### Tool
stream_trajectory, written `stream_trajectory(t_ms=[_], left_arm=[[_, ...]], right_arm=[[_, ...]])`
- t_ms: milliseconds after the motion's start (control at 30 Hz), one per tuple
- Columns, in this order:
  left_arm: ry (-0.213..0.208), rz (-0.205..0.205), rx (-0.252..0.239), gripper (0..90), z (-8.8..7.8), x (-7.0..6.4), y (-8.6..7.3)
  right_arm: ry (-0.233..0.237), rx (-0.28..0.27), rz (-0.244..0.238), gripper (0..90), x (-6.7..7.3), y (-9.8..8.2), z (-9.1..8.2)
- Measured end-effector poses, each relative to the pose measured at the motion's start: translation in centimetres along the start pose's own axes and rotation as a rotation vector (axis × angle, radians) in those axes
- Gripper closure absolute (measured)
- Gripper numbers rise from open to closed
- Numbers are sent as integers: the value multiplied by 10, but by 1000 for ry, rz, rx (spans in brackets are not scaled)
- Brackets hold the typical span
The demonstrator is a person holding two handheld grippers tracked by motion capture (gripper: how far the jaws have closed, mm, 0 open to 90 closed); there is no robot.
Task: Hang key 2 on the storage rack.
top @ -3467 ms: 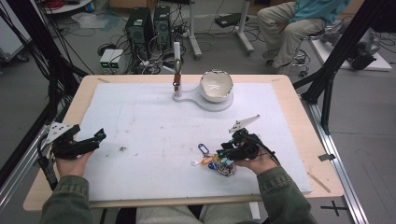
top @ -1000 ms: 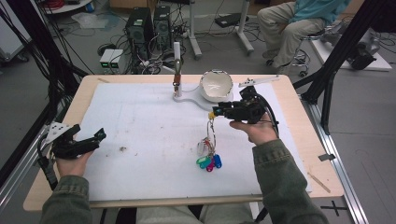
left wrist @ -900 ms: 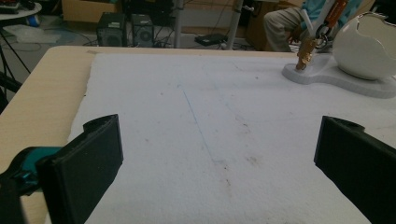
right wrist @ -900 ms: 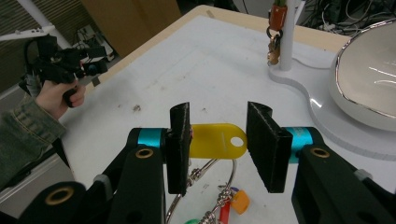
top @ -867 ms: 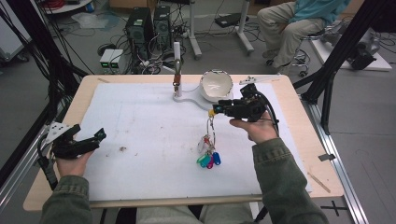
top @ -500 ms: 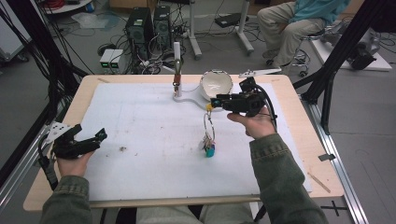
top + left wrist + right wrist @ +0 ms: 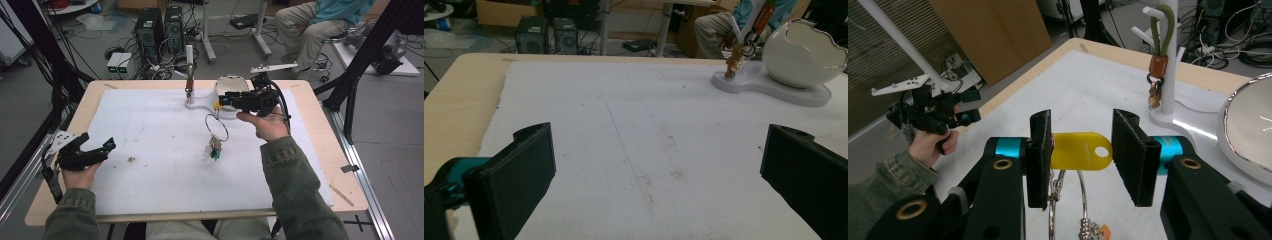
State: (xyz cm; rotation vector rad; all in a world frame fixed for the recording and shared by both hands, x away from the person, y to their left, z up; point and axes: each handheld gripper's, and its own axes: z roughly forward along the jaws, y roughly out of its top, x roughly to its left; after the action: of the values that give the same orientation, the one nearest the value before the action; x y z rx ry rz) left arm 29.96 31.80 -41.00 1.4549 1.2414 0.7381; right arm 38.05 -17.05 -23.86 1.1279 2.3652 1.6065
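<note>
Yellow tag (image 7: 1079,150) and key ring (image 7: 216,127) now lifted beside bowl (image 7: 231,85).

Sleeves: olive-green fabric, ribbed cuffs.
Right claw (image 7: 1082,157): black body, flat black jaws, teal collars, brass-ringed screw holes.
Left claw (image 7: 102,148): black, teal accent, grey three-cornered plate, trailing black cable.

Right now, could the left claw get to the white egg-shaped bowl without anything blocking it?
Probably yes: between the open left claw and the bowl lies bare white mat, though the bowl sits far across the table.
</note>
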Motion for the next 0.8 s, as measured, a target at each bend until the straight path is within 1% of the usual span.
stream_trajectory(t_ms=[200, 233, 300, 367, 500, 700, 800], left_arm=[[-14, 2, -9, 17, 0, -3, 2], [-19, -1, -11, 17, -1, -3, 3], [-28, 3, -7, 17, -1, -5, 6], [-42, 4, -18, 17, -2, -7, 10], [-63, 19, -24, 17, -1, -14, 15], [-109, 41, -23, 17, 1, -26, 21], [-133, 48, -31, 17, 2, -33, 24]], right_arm=[[8, -5, -2, 612, 5, 6, 5], [9, -4, 2, 612, 6, 7, 6], [12, -7, 4, 612, 7, 8, 8], [14, -9, 4, 612, 7, 9, 10], [23, -5, 8, 612, 9, 10, 14], [22, -3, 11, 611, 11, 12, 20], [24, -6, 12, 611, 13, 13, 23]])
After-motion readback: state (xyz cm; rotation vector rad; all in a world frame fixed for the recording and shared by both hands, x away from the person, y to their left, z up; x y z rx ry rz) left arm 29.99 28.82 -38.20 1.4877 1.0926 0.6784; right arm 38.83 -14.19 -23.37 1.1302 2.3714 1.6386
